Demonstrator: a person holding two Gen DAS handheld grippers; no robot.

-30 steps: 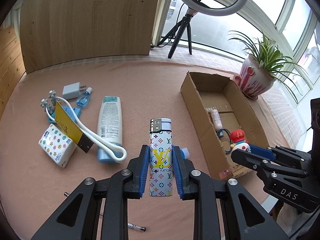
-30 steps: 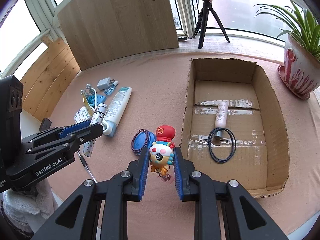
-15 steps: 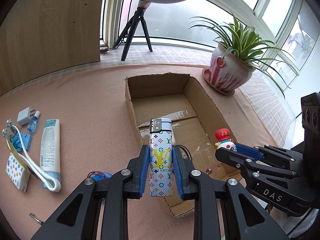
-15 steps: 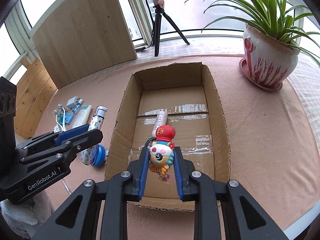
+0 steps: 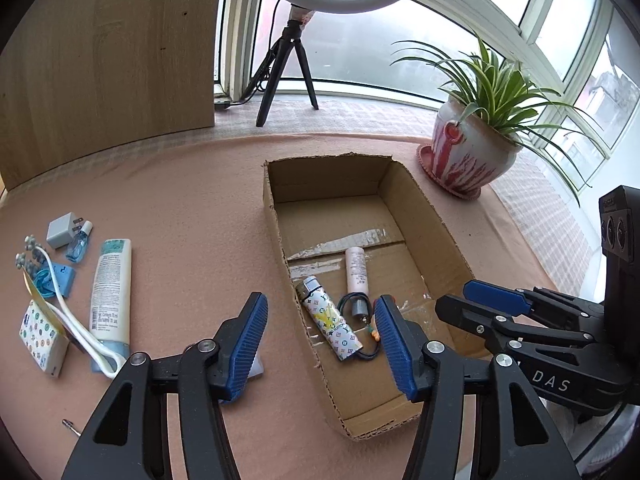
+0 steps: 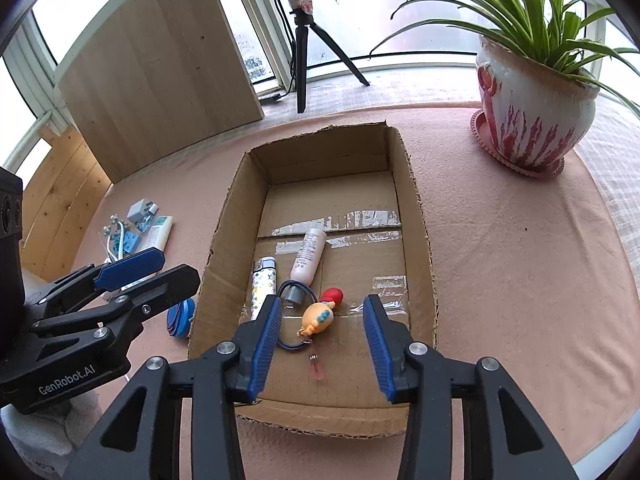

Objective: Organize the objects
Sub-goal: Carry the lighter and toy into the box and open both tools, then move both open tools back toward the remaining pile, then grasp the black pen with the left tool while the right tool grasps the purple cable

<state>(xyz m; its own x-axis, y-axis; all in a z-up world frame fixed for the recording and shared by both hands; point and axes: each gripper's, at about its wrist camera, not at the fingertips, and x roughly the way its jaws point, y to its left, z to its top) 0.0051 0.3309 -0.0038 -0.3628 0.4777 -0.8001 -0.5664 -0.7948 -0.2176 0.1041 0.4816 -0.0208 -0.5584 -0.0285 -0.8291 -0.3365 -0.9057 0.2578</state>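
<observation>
Both jaws opening, empty — lighter [image 5: 329,327] and figurine [image 6: 319,317] down in box [image 5: 416,200]. Next: white tube [image 5: 111,288] off worktop's left edge, long axis near-to-far — nearer left gripper [image 5: 320,344].

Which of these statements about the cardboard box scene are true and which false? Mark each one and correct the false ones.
1. The patterned lighter lies inside the cardboard box. True.
2. The left gripper is clamped on the lighter. False: its fingers are opening with nothing gripped.
3. The toy figure lies on the box floor. True.
4. The white tube is in the box. False: it lies on the cloth left of the box.
5. The potted plant stands inside the box. False: it stands outside, beyond the box's far right corner.
</observation>
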